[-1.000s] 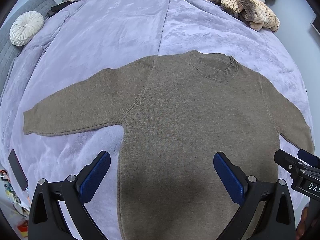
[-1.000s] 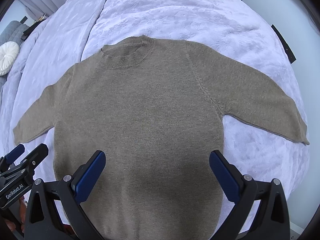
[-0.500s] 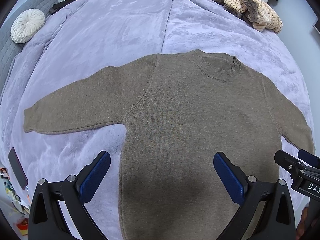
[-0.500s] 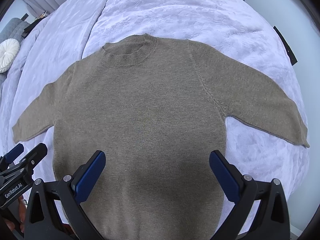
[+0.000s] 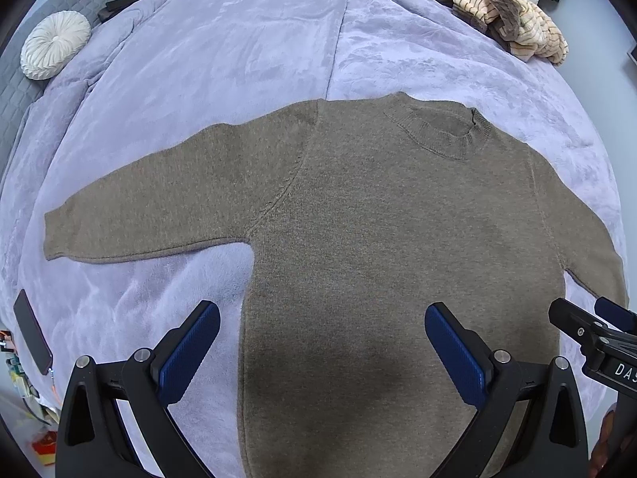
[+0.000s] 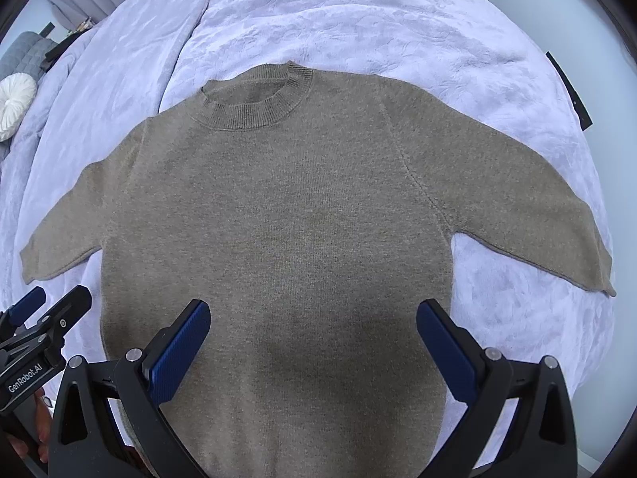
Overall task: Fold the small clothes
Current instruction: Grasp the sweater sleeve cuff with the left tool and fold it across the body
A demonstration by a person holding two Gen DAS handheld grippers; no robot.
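A small brown knit sweater [image 5: 378, 247] lies flat and face up on a lilac blanket, both sleeves spread out, collar at the far side. It also shows in the right wrist view [image 6: 286, 223]. My left gripper [image 5: 322, 342] is open and empty, hovering over the sweater's lower left body. My right gripper [image 6: 314, 338] is open and empty, hovering over the lower right body. The sweater's hem is hidden under the grippers. The right gripper's tips show at the left view's right edge [image 5: 589, 330]; the left gripper's tips show at the right view's left edge [image 6: 43, 318].
The lilac blanket [image 5: 239, 47] covers the bed. A heap of striped and dark clothes [image 5: 505, 12] lies at the far right corner. A round white cushion [image 5: 53, 49] sits at the far left. A dark phone [image 5: 32, 330] lies near the left edge.
Both grippers have drifted slightly back or up over the sweater, so it sits a little lower in view. Jaws stay open. The sweater has not moved.
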